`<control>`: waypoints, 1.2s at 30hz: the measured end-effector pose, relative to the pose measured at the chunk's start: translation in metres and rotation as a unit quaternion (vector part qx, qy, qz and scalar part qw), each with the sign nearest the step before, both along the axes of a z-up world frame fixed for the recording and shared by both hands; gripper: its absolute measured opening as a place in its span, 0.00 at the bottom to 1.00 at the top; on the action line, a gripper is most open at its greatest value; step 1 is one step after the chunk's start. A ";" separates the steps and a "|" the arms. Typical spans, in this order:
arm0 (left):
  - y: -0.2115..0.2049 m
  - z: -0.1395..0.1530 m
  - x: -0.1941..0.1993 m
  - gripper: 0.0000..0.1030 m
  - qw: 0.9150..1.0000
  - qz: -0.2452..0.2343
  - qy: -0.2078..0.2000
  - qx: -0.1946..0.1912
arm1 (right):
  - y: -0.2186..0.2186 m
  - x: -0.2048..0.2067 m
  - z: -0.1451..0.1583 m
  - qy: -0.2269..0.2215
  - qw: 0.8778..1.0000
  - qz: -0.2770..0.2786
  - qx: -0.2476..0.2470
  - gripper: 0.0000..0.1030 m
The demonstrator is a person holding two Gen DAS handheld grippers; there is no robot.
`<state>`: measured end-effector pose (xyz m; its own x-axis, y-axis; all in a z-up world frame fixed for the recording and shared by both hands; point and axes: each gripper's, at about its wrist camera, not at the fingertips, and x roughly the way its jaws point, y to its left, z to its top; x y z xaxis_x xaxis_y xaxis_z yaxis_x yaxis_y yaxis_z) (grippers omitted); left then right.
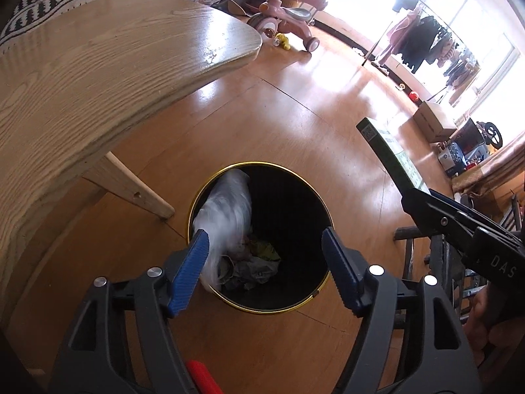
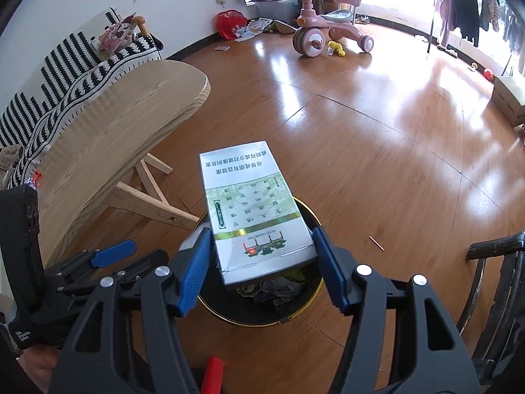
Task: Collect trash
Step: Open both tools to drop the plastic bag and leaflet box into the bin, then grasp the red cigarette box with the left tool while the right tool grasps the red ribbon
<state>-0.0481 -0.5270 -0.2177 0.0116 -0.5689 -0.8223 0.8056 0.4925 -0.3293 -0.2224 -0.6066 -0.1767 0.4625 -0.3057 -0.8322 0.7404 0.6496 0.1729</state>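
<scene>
The right hand-held gripper (image 2: pixel 261 262) is clamping a flat white-and-green printed cardboard carton (image 2: pixel 252 210) across its width near its lower end, with the long body of the box sticking out toward twelve o'clock in the right wrist view, directly above the round black waste bin with a gold rim (image 2: pixel 262 308). The carton is looking light and stiff but hollow, so its glossy faces could slide and its walls could buckle under a hard squeeze; holding it by the two narrow edges, as the blue pads are doing, seems the soundest purchase. The left hand-held gripper (image 1: pixel 265 269) is standing with its jaws spread and nothing pressed between them, while a crumpled white plastic wrapper (image 1: pixel 226 216), blurred, is lying at about ten o'clock inside the bin (image 1: pixel 305 302), just beyond the left blue pad. That wrapper appears soft, nearly weightless and slippery. Wadded paper scraps (image 1: pixel 252 266) are already resting at the bottom of the bin, beside the light wooden worktop (image 1: pixel 98 75).
</scene>
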 end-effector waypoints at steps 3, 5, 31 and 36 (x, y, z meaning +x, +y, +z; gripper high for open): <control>0.003 0.001 0.002 0.71 1.000 0.003 0.000 -0.001 | 0.002 0.002 -0.004 0.003 1.000 0.001 0.003 0.59; 0.004 0.001 0.002 0.75 1.000 0.006 -0.001 0.000 | 0.003 0.004 -0.007 0.006 1.000 0.003 0.007 0.59; 0.076 0.052 0.060 0.88 0.994 0.095 0.003 -0.052 | 0.016 0.067 0.031 -0.029 0.998 0.046 0.012 0.78; 0.160 0.083 0.130 0.88 0.983 0.169 -0.069 -0.036 | 0.062 0.156 0.046 -0.042 0.990 0.133 0.004 0.78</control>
